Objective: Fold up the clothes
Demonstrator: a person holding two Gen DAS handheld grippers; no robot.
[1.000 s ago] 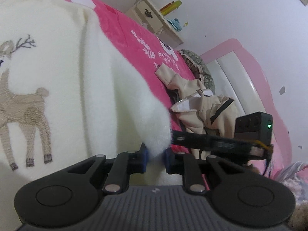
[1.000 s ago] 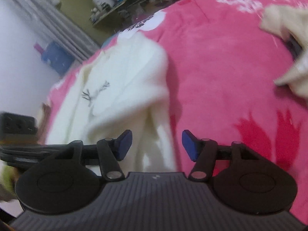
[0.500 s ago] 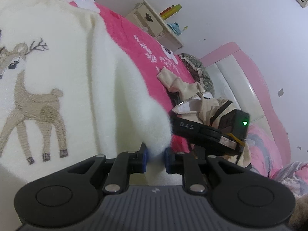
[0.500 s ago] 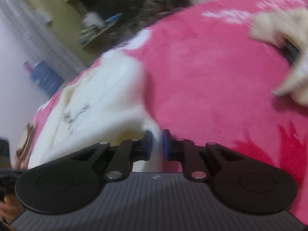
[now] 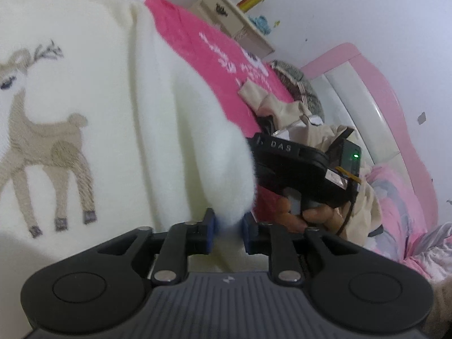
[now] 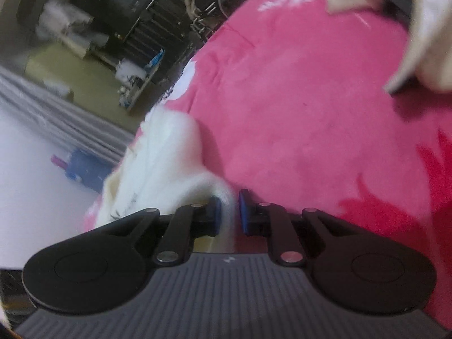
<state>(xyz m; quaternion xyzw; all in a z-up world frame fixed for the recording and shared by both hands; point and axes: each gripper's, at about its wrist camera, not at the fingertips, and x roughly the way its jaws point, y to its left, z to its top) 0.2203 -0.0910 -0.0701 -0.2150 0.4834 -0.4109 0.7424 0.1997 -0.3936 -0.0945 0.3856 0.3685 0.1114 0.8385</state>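
— Start at the fingers. What have they got?

— The left gripper (image 5: 227, 227) has its blue pads pinching a fluffy white fold of the sweater (image 5: 99, 113), the cream one with the deer on it. The right gripper (image 6: 228, 216) is closed on another white edge of the same sweater (image 6: 169, 155); that view is blurred, so how deep the bite goes I can't say.

— And where is the sweater lying?

— Spread on the pink blanket (image 6: 310, 99) over the bed, with the pinched edges raised off it. In the left view the other tool sits just beside the held fold, a hand (image 5: 305, 214) wrapped round its handle.

— So how should the fold be carried?

— My judgement: keep both pinches firm and level with each other, so the lifted edge travels as one straight line and doesn't sag between them. Lay it over the deer side squarely, and let go only once the cloth rests flat.

— Anything to steer clear of?

— The beige garment (image 5: 285, 110) heaped near the pink headboard (image 5: 375, 90). It's well apart from the sweater, but a wide sweep could drag it in.
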